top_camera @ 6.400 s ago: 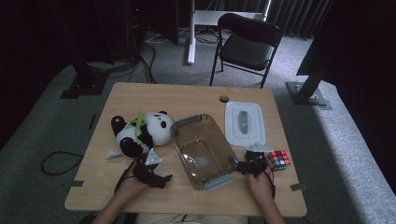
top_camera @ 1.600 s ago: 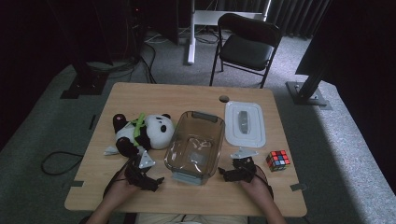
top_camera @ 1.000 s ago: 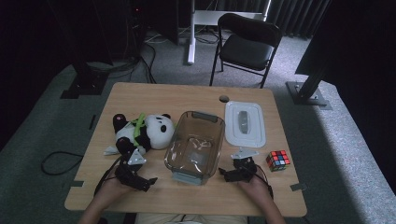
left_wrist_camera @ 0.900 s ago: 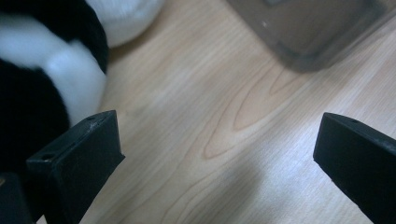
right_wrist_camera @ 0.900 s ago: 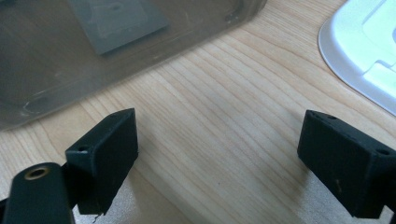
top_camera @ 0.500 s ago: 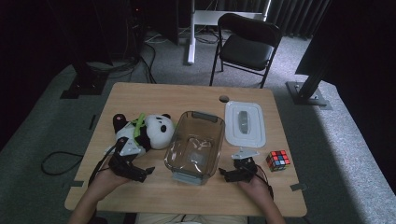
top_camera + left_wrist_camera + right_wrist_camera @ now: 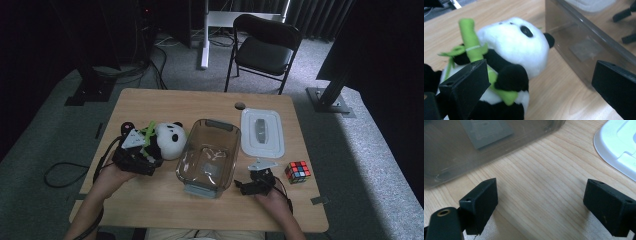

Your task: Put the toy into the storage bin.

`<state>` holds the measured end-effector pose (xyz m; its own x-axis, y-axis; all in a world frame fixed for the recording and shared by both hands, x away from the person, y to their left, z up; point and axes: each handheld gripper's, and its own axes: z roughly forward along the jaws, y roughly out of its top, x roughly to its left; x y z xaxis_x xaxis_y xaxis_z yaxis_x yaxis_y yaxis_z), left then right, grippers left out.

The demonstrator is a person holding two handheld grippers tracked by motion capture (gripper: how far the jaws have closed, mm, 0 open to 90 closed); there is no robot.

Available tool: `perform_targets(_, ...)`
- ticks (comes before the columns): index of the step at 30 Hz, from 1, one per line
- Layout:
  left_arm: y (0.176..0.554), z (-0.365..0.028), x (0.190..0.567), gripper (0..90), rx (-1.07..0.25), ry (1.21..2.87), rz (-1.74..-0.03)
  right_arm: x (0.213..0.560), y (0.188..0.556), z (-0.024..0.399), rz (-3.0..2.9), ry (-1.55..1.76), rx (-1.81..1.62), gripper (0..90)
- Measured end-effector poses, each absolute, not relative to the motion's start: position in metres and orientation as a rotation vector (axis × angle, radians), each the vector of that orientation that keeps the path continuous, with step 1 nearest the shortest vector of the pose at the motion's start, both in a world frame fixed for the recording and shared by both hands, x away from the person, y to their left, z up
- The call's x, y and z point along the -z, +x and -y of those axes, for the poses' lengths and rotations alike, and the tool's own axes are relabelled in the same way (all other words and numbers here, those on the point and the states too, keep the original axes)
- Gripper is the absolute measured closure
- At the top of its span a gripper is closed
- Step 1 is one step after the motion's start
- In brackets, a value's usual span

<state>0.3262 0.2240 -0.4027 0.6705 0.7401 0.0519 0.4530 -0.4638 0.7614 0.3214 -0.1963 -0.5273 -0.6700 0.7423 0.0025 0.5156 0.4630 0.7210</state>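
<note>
panda point(image 7: 511, 55) lies on the table just left of the clear tub point(image 7: 207, 156), my left gripper point(image 7: 536, 85) wide around its body, right gripper point(image 7: 540, 202) wide and empty; i risk nipping only the bamboo

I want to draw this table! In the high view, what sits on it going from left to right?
Left gripper → panda toy → clear container → right gripper → puzzle cube. The white lid lies farther back, over the right gripper.
</note>
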Motion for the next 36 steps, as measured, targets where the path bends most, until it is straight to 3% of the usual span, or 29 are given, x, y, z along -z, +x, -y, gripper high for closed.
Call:
perform_targets(13, 0.355, -0.237, 0.388, 1.7, -0.568, 2.091, -0.977, 0.527, 0.322, 0.196, -2.404, 1.069, -1.025, 11.9)
perform_targets(26, 0.407, -0.257, 0.406, 7.5, -0.506, 2.091, -1.105, 0.527, 0.322, 0.196, -2.404, 1.069, -1.025, 11.9)
perform_targets(27, 0.408, -0.259, 0.408, 14.4, -0.503, 2.091, -1.109, 0.527, 0.322, 0.196, -2.404, 1.07, -1.025, 11.9)
perform_targets(32, 0.413, -0.262, 0.42, 19.1, -0.451, 2.101, -1.123, 0.527, 0.322, 0.196, -2.405, 1.07, -1.025, 11.8)
perform_targets(36, 0.417, -0.263, 0.431, 35.0, -0.395, 2.089, -1.131, 0.527, 0.322, 0.196, -2.404, 1.07, -1.025, 11.7)
